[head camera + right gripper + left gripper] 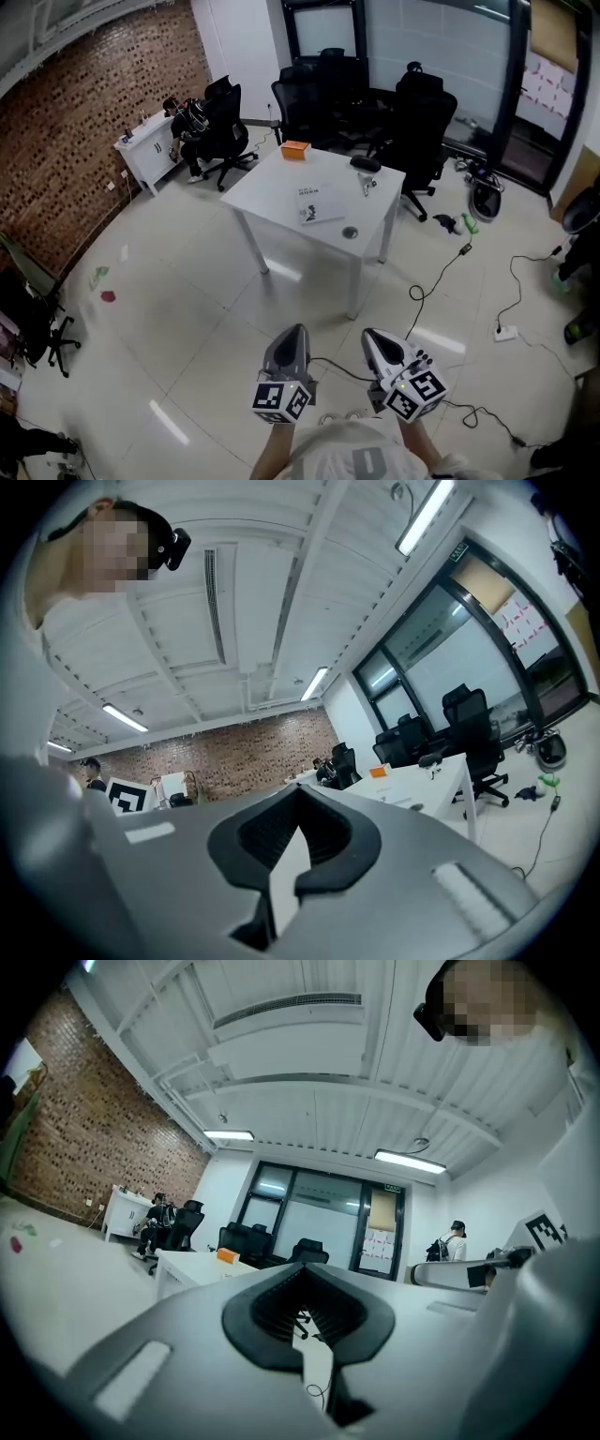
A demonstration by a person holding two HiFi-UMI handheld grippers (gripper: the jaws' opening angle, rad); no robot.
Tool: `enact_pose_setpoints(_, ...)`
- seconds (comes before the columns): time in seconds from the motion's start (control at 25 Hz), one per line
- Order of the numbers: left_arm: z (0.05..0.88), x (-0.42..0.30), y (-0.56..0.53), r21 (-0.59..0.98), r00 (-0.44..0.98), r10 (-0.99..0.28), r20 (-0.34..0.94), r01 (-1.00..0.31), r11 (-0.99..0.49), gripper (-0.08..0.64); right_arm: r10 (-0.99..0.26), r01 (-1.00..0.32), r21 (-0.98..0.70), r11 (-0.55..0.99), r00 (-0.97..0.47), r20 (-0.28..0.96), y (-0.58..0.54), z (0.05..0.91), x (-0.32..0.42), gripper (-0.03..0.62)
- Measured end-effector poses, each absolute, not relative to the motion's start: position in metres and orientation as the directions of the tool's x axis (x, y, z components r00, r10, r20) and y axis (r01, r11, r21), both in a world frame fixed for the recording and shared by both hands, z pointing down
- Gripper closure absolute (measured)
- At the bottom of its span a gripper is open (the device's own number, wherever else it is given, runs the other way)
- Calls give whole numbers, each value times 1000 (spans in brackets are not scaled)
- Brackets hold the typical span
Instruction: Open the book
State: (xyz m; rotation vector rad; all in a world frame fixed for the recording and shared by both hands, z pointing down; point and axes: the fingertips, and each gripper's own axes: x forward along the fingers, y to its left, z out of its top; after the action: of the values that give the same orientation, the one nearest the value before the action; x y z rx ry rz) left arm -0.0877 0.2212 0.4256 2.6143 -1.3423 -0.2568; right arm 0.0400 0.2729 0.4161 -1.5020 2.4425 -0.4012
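Observation:
The book [319, 203] lies closed on the white table [262, 192], well ahead of me across the tiled floor. Both grippers are held low and close to my body, far from the table. My left gripper [296, 331] is shut with nothing between its fingers; in its own view the shut left gripper [306, 1277] points level toward the table [187, 1263]. Beside it, my right gripper [374, 337] is also shut and empty. The right gripper view has the right gripper [298, 797] closed, with the table [427, 772] off to its right.
An orange box [295, 150], a black object [365, 163] and a small round item [350, 232] share the table. Black office chairs [417, 122] stand behind it. Cables [441, 272] trail over the floor at right. A seated person [192, 127] is at a white cabinet [150, 150].

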Motion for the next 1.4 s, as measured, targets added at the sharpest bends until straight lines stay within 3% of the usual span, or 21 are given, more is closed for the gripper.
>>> enact_pose_setpoints(0.4,426,-100,223,262,534,-841,-85,-803,-536,548,-900,-808,-414,419,-428,-76,278,418,48,589)
enact_pose_setpoints(0.84,439,-100,210,286,463,-885,-41,-844,-455,548,-906,-801,-464,378,-424,-6,271,449,84,589)
enact_pose_setpoints(1.16,452,-82,198,308,437,-898,-46,-849,-429,548,-843,-760,-446,473,-538,23,245,460,67,589)
enact_pose_setpoints(1.4,470,-88,154,315,409,-912,-24,-863,-395,548,-830,-759,-463,458,-551,82,212,488,70,589)
